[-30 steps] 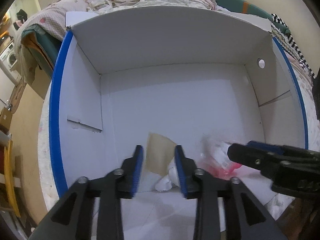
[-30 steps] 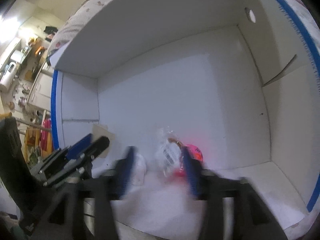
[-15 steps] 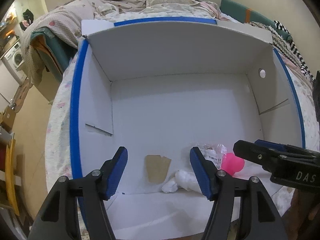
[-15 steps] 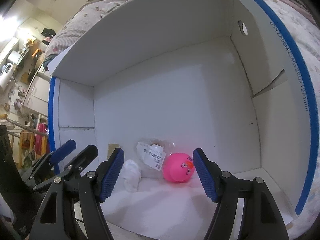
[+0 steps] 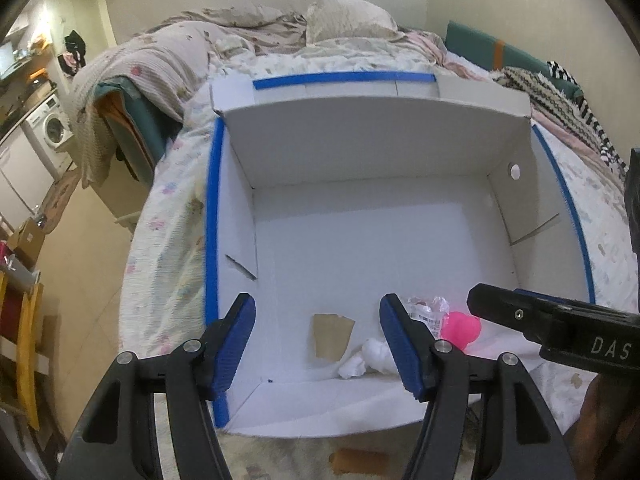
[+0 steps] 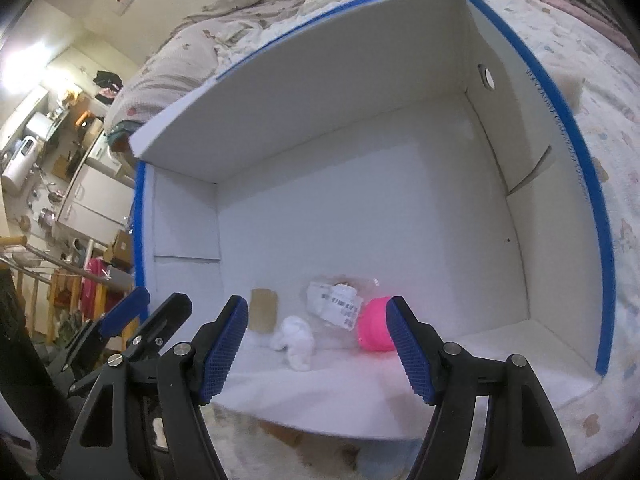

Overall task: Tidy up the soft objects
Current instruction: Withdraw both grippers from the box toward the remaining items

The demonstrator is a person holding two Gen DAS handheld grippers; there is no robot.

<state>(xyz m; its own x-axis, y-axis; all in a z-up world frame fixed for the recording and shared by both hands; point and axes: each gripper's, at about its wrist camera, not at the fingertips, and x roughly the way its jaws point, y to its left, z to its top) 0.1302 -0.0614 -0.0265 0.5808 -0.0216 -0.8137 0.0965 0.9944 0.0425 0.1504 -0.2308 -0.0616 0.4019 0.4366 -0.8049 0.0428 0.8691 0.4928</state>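
A white cardboard box (image 5: 360, 152) with blue-taped rims sits on a bed. On its floor near the front wall lie a pink ball toy (image 5: 460, 330), a clear plastic bag with a label (image 5: 424, 312) and a white soft lump (image 5: 370, 358). In the right wrist view the same pink toy (image 6: 372, 330), bag (image 6: 334, 304) and white lump (image 6: 296, 340) show. My left gripper (image 5: 320, 344) is open and empty above the box's front edge. My right gripper (image 6: 316, 344) is open and empty, also above the front edge; its side shows in the left wrist view (image 5: 552, 320).
A brown paper patch (image 5: 332, 336) lies on the box floor. Rumpled bedding and a pillow (image 5: 348, 24) lie behind the box. The bed's left edge drops to the floor, with a washing machine (image 5: 52, 128) and shelves beyond.
Both grippers opened, let go of the white lump and the pink toy with its bag, and pulled back and up out of the box. The items now rest on the box floor.
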